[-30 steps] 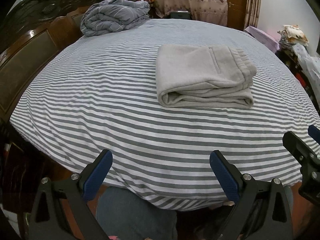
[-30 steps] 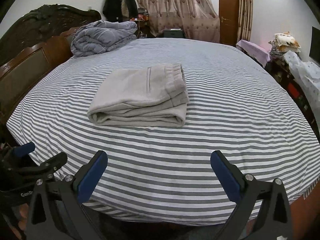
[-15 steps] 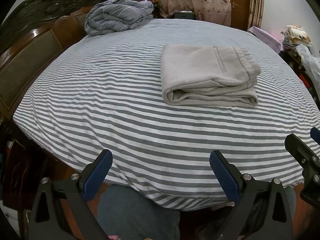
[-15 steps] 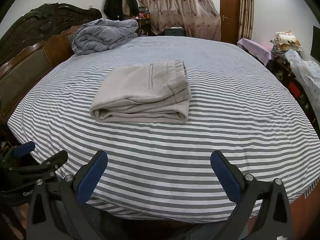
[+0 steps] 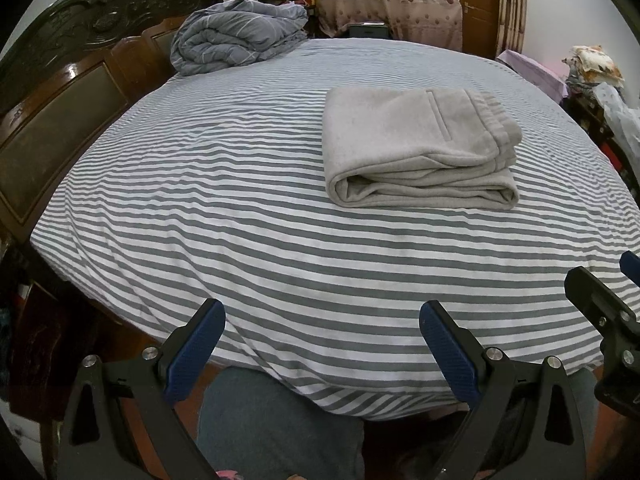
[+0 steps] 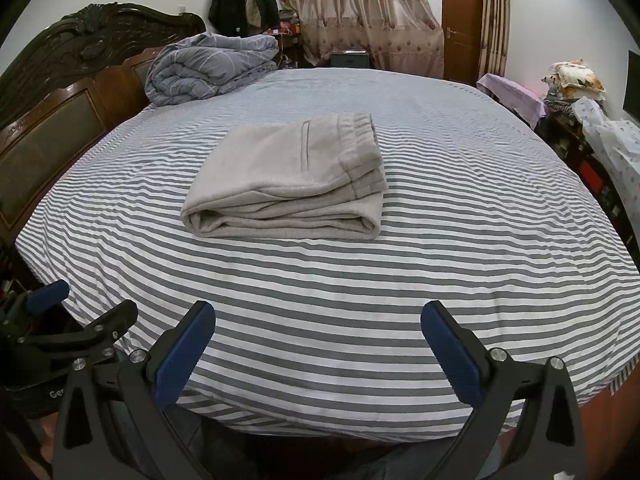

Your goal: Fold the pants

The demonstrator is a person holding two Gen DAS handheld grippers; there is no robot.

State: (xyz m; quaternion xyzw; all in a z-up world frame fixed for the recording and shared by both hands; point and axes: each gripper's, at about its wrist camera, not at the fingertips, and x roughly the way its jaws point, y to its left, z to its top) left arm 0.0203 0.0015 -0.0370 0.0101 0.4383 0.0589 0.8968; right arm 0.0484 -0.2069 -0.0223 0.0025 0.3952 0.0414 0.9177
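Note:
Light grey pants (image 5: pixel 416 148) lie folded in a neat rectangle on the striped bed (image 5: pixel 240 208), waistband to the right. They also show in the right wrist view (image 6: pixel 292 180). My left gripper (image 5: pixel 322 318) is open and empty, held at the bed's near edge, well short of the pants. My right gripper (image 6: pixel 318 320) is open and empty too, also at the near edge. The right gripper shows at the right edge of the left wrist view (image 5: pixel 604 312), and the left gripper at the left edge of the right wrist view (image 6: pixel 72 320).
A rolled grey-blue duvet (image 5: pixel 236 36) lies at the bed's far left by the dark wooden headboard (image 5: pixel 52 120). Curtains (image 6: pixel 360 12) and a door (image 6: pixel 462 20) stand behind. Cluttered furniture (image 6: pixel 592 120) lines the right side.
Both grippers have shifted slightly toward the bed, so the folded pants look a little nearer and lower in view. The pants have not moved and both grippers stay open.

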